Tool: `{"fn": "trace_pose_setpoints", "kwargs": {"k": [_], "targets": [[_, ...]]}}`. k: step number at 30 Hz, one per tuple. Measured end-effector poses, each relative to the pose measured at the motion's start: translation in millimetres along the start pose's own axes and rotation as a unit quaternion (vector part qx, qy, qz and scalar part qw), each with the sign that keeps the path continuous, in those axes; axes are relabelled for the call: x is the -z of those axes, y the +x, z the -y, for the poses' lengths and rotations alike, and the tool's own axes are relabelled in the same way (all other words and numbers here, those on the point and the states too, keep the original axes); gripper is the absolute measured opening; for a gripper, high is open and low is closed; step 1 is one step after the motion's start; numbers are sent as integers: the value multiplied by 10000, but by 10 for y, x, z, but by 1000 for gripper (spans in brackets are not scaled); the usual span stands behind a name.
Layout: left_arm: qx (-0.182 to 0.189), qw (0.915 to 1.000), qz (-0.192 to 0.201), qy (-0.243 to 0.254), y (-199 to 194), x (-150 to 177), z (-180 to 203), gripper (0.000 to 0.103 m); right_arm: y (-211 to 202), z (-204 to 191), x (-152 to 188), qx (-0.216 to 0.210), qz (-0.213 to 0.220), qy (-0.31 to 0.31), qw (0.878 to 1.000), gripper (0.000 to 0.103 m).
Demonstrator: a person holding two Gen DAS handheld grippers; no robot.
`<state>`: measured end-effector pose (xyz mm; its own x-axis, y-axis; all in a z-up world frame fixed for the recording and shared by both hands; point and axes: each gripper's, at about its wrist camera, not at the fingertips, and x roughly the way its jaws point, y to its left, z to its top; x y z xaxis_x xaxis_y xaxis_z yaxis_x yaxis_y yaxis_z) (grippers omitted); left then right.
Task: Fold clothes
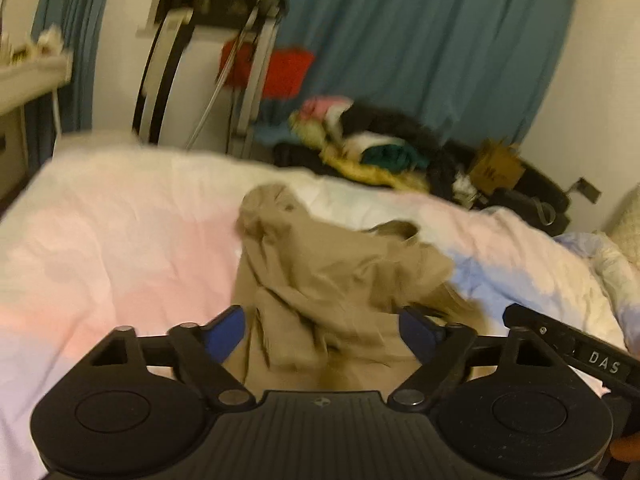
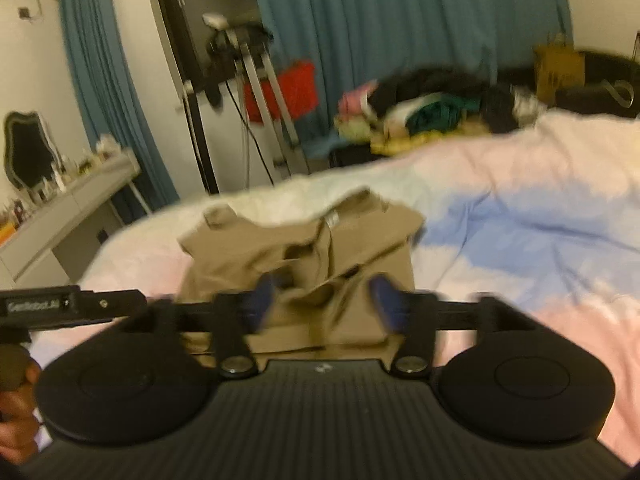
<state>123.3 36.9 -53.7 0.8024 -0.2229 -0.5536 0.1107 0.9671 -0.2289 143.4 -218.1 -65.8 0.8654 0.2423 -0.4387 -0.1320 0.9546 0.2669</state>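
Right now the tan garment (image 1: 320, 280) lies crumpled on the pastel bedcover (image 1: 120, 240), directly ahead of both the left gripper (image 1: 320, 332) and the right gripper (image 2: 324, 300), whose blue fingers (image 2: 260, 300) are spread apart, holding nothing, about equally near.

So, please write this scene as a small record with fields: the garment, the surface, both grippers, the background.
garment: tan garment, crumpled, not yet folded
surface: bed cover, pastel pink, blue and white
left gripper: open, over the garment's near part
right gripper: open, over the garment's near part
background: pile of mixed clothes beyond the bed, teal curtain
image quality: motion blur
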Motion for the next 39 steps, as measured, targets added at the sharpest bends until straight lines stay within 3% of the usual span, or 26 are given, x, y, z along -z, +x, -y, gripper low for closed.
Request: {"fn": "trace_pose_setpoints", "kwargs": {"k": [5,9,17,23,28,33,39], "targets": [[-188,9983,378,395,-465,215,186,97,-483,-147,85,-105,371,-179,9991,78],[-256,9960,550,661,-703,420,335,98,-770,-217,197,-135,565,-240,9980,78],[-389,9939,526,883,-825,713,419,100,-932,-142,391,-58,540,-79,9985,78],[-329,9986,162,380,-729,742,258,100,-931,-87,419,43,563,12,9984,78],[-37,9980,-491,-397,-562,781,54,100,-909,-84,437,56,527,-14,9986,78],[283,9848,-1169,-1256,-333,864,-139,100,-892,-89,453,66,499,-22,9987,78],[351,9630,-1662,-2091,-49,1008,-345,96,-857,-93,469,63,439,-21,9990,78]]}}
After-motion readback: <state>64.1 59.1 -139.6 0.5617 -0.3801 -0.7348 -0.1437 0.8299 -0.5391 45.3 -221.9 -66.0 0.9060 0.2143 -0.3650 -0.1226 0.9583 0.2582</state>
